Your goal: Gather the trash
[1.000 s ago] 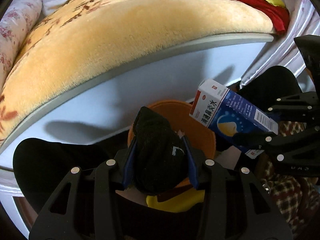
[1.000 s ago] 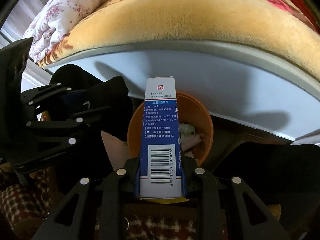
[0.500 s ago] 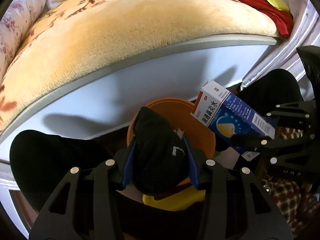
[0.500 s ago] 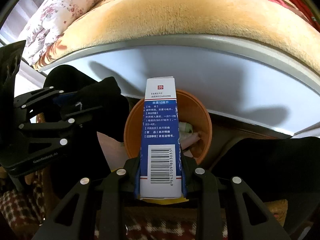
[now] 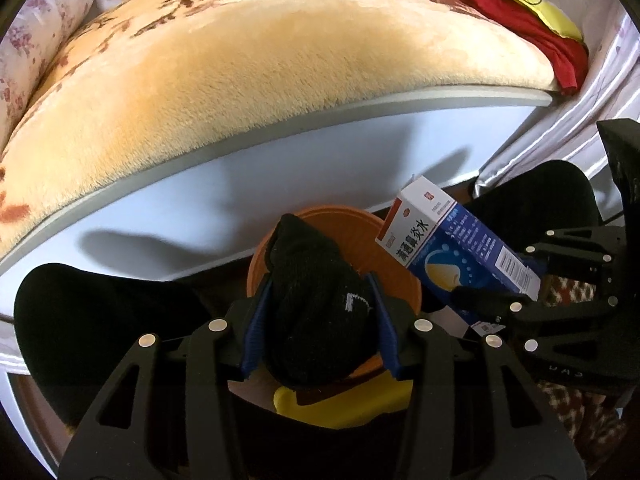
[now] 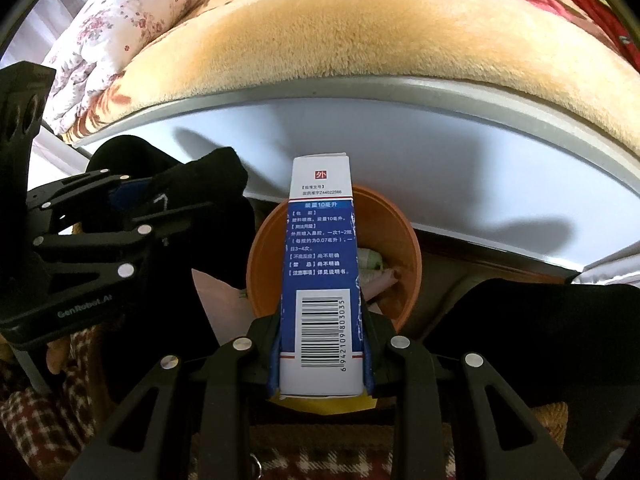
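**Bedroom, sun hitting the side of the bed**

Pretty much all bed back there. A fuzzy yellow blanket with a reddish flower print covers the top, with a grey mattress edge under it and a pale bed side panel below that, catching hard shadows in bright light. A white floral quilt is bunched at one end, a red and yellow cloth at the other. Checked fabric is down low.

sock black; box blue/white with barcode; bin orange; blanket yellow, red floral; quilt white, pink floral.
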A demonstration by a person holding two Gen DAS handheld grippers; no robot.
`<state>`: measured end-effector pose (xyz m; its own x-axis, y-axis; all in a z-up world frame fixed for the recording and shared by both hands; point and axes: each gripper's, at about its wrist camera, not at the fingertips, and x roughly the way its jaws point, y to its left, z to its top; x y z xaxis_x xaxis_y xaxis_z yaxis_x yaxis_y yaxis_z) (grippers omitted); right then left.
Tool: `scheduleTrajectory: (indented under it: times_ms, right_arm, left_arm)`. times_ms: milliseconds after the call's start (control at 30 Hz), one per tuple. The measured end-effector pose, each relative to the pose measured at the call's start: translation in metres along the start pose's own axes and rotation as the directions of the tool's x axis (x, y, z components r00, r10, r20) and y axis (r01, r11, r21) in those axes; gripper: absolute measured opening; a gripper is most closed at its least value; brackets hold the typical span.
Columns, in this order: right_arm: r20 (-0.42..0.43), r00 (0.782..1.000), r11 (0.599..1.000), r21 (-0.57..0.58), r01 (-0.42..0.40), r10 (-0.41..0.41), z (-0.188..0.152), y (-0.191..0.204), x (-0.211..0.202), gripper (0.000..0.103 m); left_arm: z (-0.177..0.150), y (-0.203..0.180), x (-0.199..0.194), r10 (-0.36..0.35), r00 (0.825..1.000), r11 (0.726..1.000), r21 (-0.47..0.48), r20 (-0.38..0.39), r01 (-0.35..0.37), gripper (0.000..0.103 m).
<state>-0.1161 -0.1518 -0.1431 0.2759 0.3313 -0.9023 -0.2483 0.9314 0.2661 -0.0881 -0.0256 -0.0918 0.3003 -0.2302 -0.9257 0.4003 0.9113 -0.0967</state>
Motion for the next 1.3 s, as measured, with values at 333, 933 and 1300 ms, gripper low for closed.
scheduleTrajectory:
  times_ms: [333, 933, 1300]
  right_arm:
    - [0.046, 0.998, 0.999, -0.009, 0.039, -0.038, 0.003, 0.001, -0.012, 0.058]
    - [0.14, 0.989, 0.999, 0.009, 0.052, -0.053, 0.012, -0.01, -0.041, 0.063]
    - [0.239, 0.967, 0.996, -0.001, 0.089, -0.086, 0.036, -0.013, -0.064, 0.07]
  left_arm:
    - [0.0, -0.009, -0.006, 0.055, 0.998, 0.997, 0.049, 0.003, -0.055, 0.067]
    - [0.012, -0.003, -0.031, 0.121, 0.988, 0.992, 0.03, 0.097, -0.125, 0.072]
    - [0.029, 0.005, -0.037, 0.136, 0.982, 0.991, 0.003, 0.134, -0.137, 0.072]
